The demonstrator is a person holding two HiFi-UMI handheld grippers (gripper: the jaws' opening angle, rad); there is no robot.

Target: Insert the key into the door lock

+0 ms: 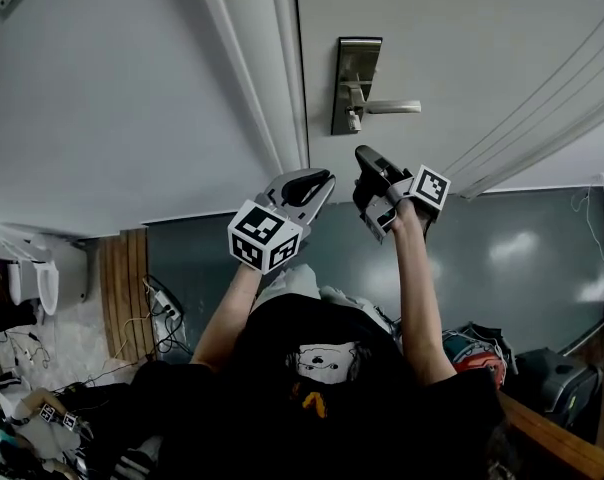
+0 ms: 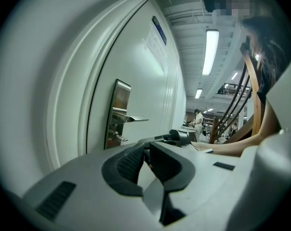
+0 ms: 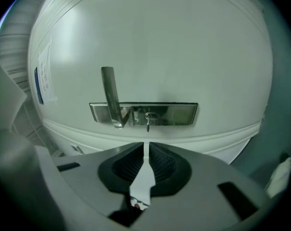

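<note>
A steel lock plate with a lever handle is fixed to the white door. A small key sticks out of the keyhole below the lever, and it is visible too as the key and the key. My right gripper hangs a short way below the plate, shut, nothing between its pads; it is apart from the key. Left of it, by the door frame, my left gripper is shut and empty as well. Its jaws point along the door face.
The white door frame runs left of the lock, with a plain wall beyond it. Cables and a power strip lie on the floor at left, bags at right. A paper notice is stuck on the door.
</note>
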